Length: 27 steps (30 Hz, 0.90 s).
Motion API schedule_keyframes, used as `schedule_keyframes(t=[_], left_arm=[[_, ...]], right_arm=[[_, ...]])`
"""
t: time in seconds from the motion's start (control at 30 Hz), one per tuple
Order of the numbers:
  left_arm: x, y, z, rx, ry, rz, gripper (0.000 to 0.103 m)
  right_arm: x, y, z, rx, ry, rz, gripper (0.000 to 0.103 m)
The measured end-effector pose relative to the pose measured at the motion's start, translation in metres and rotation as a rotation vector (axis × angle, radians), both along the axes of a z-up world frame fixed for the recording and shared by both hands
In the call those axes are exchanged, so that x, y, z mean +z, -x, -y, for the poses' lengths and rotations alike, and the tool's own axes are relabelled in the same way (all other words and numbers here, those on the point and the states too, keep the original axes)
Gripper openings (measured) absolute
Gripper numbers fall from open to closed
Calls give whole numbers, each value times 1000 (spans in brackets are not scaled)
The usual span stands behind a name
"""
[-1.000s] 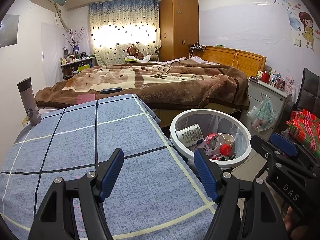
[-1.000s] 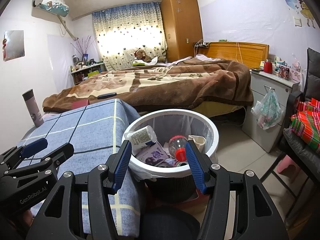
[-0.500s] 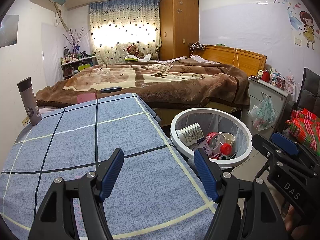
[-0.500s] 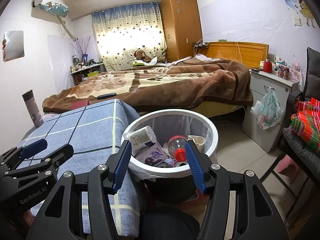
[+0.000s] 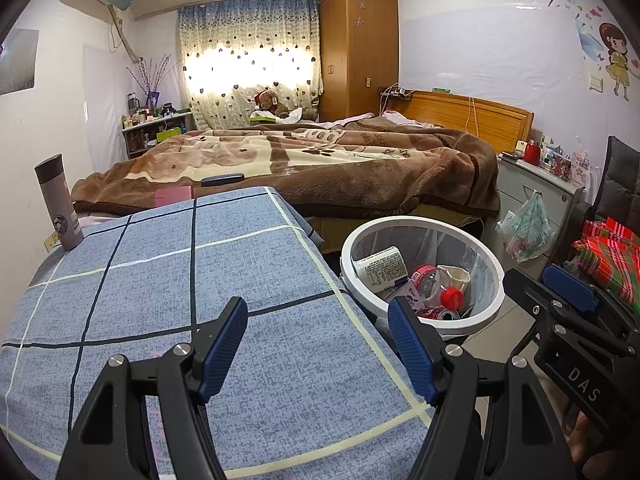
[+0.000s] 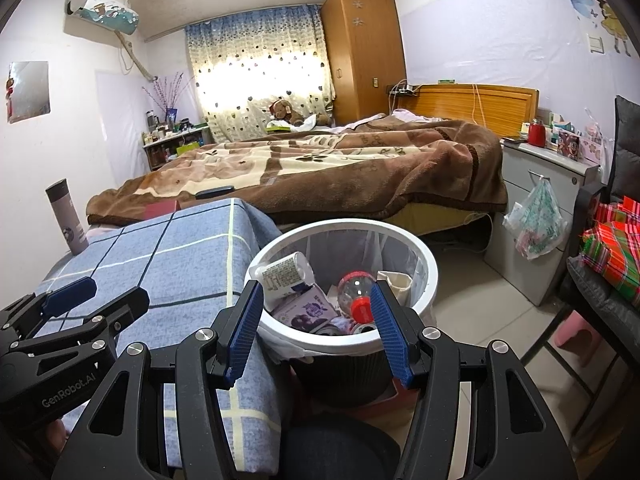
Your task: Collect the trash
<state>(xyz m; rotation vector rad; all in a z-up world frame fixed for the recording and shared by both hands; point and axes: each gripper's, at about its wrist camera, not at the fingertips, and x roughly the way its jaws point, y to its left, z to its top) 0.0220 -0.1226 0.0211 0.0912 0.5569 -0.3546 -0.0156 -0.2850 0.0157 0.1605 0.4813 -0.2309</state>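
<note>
Left gripper [image 5: 318, 344]: held above the blue checked tablecloth [image 5: 168, 280], fingers spread wide apart, nothing between them; its black frame also shows at the lower left of the right wrist view [image 6: 92, 300].
Right gripper [image 6: 318, 328]: held over the near rim of the bin, fingers spread wide apart, nothing between them; seen from the side at the right edge of the left wrist view [image 5: 560, 300].
Bin [image 6: 430, 276]: round, white rim over a dark body, lined with a thin clear bag; stands on the tiled floor just beside the table's right edge, between table and bed.
Trash, in the bin: a white cup with printed text [image 6: 286, 276], lying on its side against the left wall; a clear plastic bottle with a red cap [image 6: 354, 290], tilted, cap toward the camera; a purple and white carton [image 6: 308, 312]; a cream paper piece [image 6: 396, 284] at the right; a red can [image 5: 434, 313], partly buried.
Tablecloth: bare apart from a grey flask [image 5: 60, 204], upright at the far left corner by the wall.
Bed [image 5: 320, 164]: behind the table, covered with a brown and cream blanket.
Nightstand [image 6: 548, 196]: grey, right of the bed, a plastic bag [image 6: 538, 224] hanging from its front.
</note>
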Motion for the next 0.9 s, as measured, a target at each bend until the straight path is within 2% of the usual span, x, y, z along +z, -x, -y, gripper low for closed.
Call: schedule_keyframes(t=[0.9], left_arm=[[-1,2,6,3,1,-11,75]], right_arm=[[0,-1,-3,6,-2,4,57]])
